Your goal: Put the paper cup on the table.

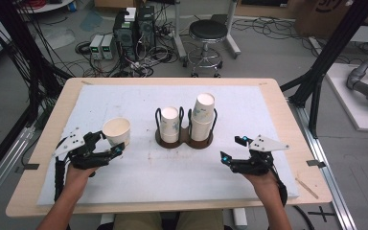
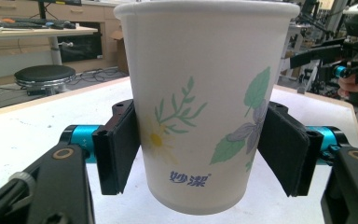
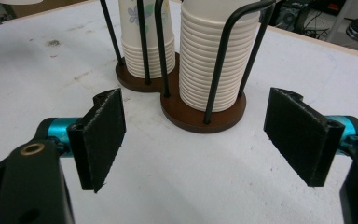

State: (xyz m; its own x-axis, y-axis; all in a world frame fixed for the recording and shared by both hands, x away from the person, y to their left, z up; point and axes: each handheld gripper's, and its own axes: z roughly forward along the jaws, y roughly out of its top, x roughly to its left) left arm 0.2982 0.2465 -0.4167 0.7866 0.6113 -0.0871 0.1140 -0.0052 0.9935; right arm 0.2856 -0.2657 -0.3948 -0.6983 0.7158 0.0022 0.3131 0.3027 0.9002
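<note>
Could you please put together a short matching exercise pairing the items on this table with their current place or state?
Things:
1. single paper cup
2. right gripper
3. taller cup stack
4. shorter cup stack

Places or states:
A. open, holding nothing, near the table's right front
B. in the left ring of the wire cup holder
C. clamped upright between the left gripper pads
D. in the holder's right ring

Pairs: 1-C, 2-A, 3-D, 4-B
</note>
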